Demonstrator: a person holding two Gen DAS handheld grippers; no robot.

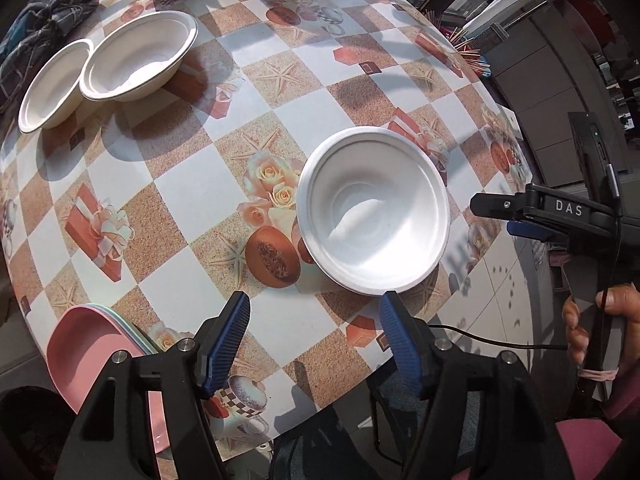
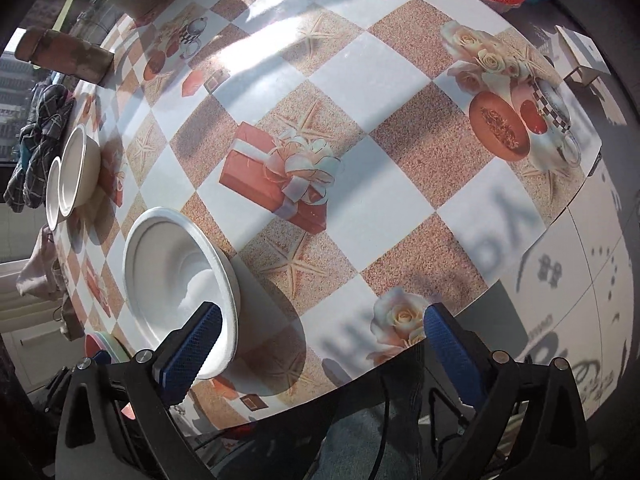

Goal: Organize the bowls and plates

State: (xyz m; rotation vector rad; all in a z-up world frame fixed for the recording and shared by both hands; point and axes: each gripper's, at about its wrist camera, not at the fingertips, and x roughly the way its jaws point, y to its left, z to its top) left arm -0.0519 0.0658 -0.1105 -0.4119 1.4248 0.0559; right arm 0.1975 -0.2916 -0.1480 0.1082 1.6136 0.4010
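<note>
Your left gripper (image 1: pixel 314 334) hangs at the bottom of its frame with the blue pads spread apart and nothing between them. Just above its right pad sits a white bowl (image 1: pixel 374 210) on the checkered tablecloth (image 1: pixel 192 176), right of centre. Two more white bowls (image 1: pixel 138 56) rest touching in the upper left, and a stack of pastel plates (image 1: pixel 86 344) lies at the lower left edge. Your right gripper (image 2: pixel 322 354) is also spread wide and empty; in its view, the near bowl sits lower left, beside its left pad (image 2: pixel 192 350).
</note>
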